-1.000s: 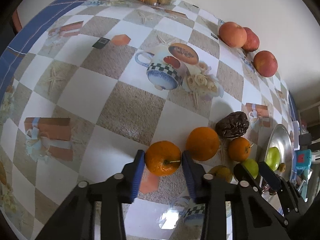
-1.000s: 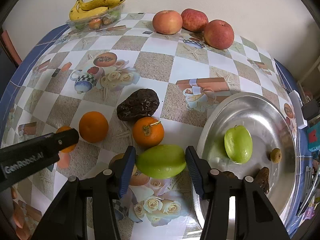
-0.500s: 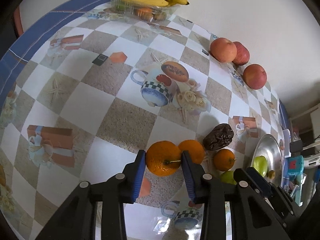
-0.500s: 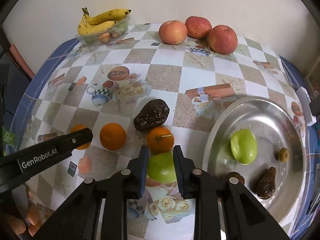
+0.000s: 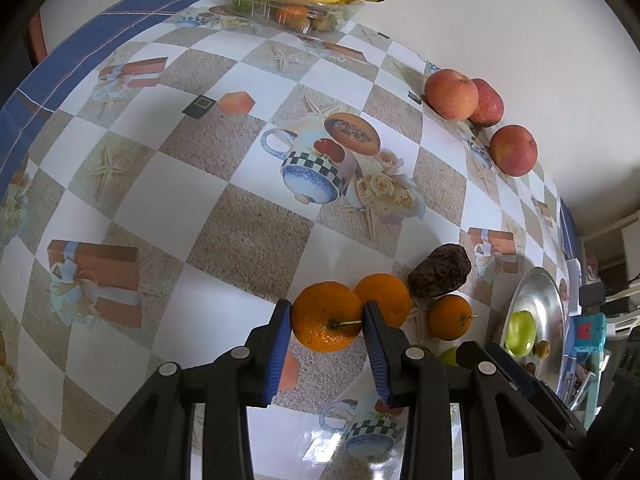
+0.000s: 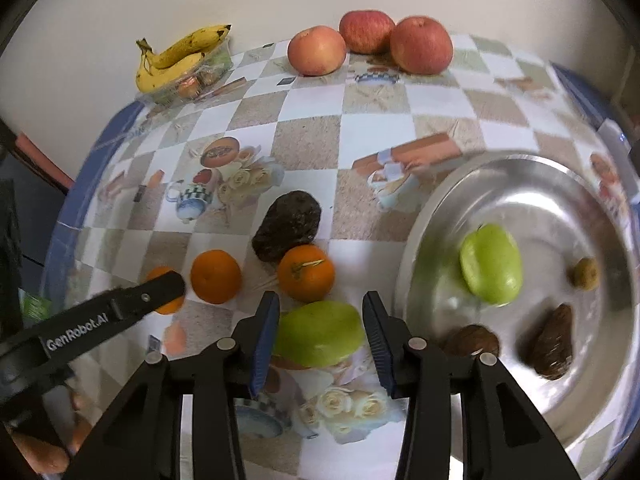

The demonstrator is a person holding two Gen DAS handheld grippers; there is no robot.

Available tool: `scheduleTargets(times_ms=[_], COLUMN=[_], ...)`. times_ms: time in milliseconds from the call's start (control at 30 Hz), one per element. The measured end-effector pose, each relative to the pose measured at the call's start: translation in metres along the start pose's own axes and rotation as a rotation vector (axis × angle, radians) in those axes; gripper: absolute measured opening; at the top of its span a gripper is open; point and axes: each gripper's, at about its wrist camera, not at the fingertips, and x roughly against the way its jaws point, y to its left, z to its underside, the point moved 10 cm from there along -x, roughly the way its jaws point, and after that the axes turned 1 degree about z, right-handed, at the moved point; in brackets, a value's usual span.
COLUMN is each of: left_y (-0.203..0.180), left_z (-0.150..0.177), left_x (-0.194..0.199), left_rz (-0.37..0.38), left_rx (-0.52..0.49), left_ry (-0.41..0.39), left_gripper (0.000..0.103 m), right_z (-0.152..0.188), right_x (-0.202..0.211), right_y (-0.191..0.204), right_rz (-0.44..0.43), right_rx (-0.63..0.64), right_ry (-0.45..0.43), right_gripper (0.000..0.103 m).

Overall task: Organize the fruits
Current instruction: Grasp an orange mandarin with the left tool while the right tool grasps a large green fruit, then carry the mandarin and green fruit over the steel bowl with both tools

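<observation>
While each gripper has a fruit in it, the job looks to be at the carry-it-over step. Biggest of all is the table (image 6: 312, 148) with its checked cloth. At 3 o'clock on it lies the big silver plate (image 6: 540, 208), with one green fruit on the plate (image 6: 491, 268) already. The right gripper (image 6: 320, 304) has the other green fruit (image 6: 320, 334) between its blue pads. Its jaws have just been opening a little, but both pads seem to touch the fruit, so I think it is held. The plate's rim is just beside it at 3 o'clock. The left gripper (image 5: 327, 308) is pinched tight on an orange (image 5: 324, 324), with a second orange (image 5: 386, 296) touching it at 2 o'clock. I think the next move is to swing the green fruit over the rim toward 3 o'clock and set it down softly near its twin, and the grip must not let it slip. The held orange then needs a spot by the other oranges.
</observation>
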Motion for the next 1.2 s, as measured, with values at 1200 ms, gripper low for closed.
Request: scheduleTargets(times_ms=[1200], left_y=[-0.001], left_z=[0.013], left_x=[-0.002], left_rz=[-0.036], left_rx=[-0.034], left_ry=[0.035], left_gripper=[0.039], right_z=[0.037], right_x=[-0.016], right_y=[0.012], right_rz=[0.078], right_rx=[0.223], right_ry=[0.119], right_gripper=[0.058])
